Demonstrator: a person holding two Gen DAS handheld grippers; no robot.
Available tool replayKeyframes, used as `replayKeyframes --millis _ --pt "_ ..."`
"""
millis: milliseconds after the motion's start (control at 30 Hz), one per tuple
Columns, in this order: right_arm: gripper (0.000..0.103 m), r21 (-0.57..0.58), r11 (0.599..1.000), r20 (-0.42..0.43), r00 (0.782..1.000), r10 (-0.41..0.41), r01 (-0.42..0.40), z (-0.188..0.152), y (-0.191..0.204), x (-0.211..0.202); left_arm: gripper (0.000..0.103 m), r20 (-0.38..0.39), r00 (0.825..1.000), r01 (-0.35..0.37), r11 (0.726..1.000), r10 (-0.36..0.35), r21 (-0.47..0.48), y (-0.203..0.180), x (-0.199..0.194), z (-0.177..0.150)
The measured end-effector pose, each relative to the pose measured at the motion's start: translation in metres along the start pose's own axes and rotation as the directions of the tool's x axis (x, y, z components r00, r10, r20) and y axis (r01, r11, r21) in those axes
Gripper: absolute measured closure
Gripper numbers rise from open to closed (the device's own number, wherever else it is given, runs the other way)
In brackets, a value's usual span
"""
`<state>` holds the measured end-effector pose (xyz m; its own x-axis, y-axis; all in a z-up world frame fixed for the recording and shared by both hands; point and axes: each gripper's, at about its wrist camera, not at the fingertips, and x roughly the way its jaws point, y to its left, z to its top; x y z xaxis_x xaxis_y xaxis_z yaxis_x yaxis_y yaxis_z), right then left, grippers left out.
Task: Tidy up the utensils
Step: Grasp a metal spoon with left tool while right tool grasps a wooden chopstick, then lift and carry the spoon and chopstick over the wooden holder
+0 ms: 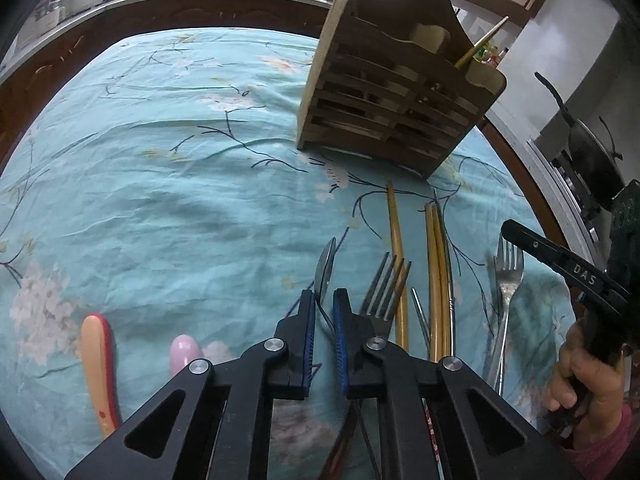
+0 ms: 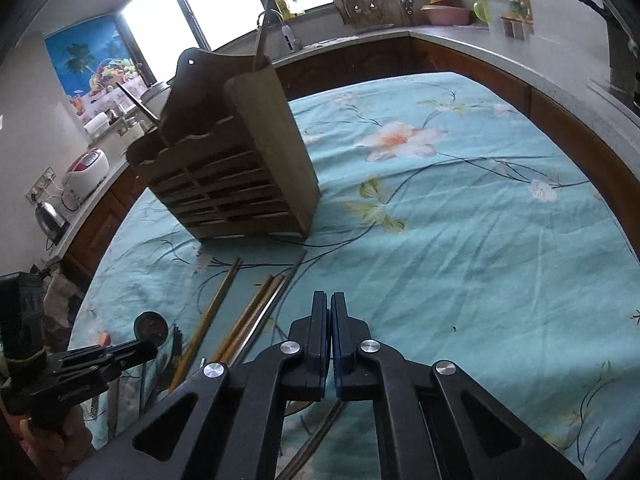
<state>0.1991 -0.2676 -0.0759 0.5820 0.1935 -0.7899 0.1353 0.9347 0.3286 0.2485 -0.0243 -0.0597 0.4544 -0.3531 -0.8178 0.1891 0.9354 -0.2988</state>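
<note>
A steel spoon (image 1: pixel 324 266) stands on its edge on the teal floral cloth (image 1: pixel 160 184), its neck between the blue pads of my left gripper (image 1: pixel 325 300), which is shut on it. From the right wrist view the spoon's bowl (image 2: pixel 151 327) shows just past that gripper (image 2: pixel 146 350). My right gripper (image 2: pixel 329 300) is shut, pads together, with nothing seen between them; its tip (image 1: pixel 510 234) hangs over the tines of a silver fork (image 1: pixel 506 280). A dark fork (image 1: pixel 380 288) and gold chopsticks (image 1: pixel 436 280) lie between the grippers. The wooden utensil holder (image 1: pixel 392 92) stands behind them.
A pink spoon (image 1: pixel 182 354) and an orange-and-red handle (image 1: pixel 98 368) lie at the left front. The holder (image 2: pixel 240 168) has a chopstick (image 1: pixel 480 42) and a metal utensil (image 2: pixel 264 28) in it. A black pan (image 1: pixel 592 152) sits on the stove at right. Counters ring the table.
</note>
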Motion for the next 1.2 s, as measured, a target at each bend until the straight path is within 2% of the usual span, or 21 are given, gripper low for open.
replayKeyframes --millis 300,633,700,767,833,900,933,967,1200 --pt "0.101 -0.021 1.0 0.008 1.0 0.013 -0.013 0.001 0.011 -0.005 0.095 -0.018 1.0 -0.011 1.0 0.011 0.002 0.0 0.004 0.003" --pt "0.101 -0.04 0.999 0.019 1.0 0.018 -0.017 0.002 0.022 -0.011 0.092 -0.048 0.998 -0.023 0.999 0.026 0.048 -0.006 0.017 0.013" --pt "0.101 -0.037 0.999 0.018 1.0 0.021 -0.02 0.001 0.023 -0.011 0.091 -0.058 0.998 -0.021 0.998 0.025 0.059 -0.006 0.018 0.015" --pt "0.101 -0.036 0.999 0.017 1.0 0.024 -0.023 0.0 0.024 -0.011 0.085 -0.059 0.998 -0.013 0.998 0.016 0.06 -0.006 0.019 0.018" --pt "0.101 -0.038 0.999 0.018 1.0 0.024 -0.024 -0.001 0.025 -0.012 0.085 -0.058 0.998 -0.009 0.998 0.012 0.06 -0.004 0.02 0.02" --pt "0.101 -0.039 0.999 0.018 1.0 0.025 -0.025 -0.001 0.025 -0.012 0.09 -0.05 0.999 -0.008 0.998 0.011 0.063 -0.003 0.022 0.022" --pt "0.101 -0.037 0.999 0.018 1.0 0.025 -0.024 -0.001 0.024 -0.012 0.098 -0.048 0.999 -0.013 0.998 0.016 0.066 -0.003 0.023 0.022" --pt "0.101 -0.034 0.999 0.018 1.0 0.024 -0.023 -0.001 0.024 -0.012 0.1 -0.046 0.999 0.0 0.998 0.003 0.064 -0.003 0.023 0.022" --pt "0.101 -0.03 0.999 0.039 0.999 0.022 -0.021 0.0 0.026 -0.022 0.101 0.016 1.0 0.006 0.999 -0.007 0.047 -0.002 -0.002 0.017"
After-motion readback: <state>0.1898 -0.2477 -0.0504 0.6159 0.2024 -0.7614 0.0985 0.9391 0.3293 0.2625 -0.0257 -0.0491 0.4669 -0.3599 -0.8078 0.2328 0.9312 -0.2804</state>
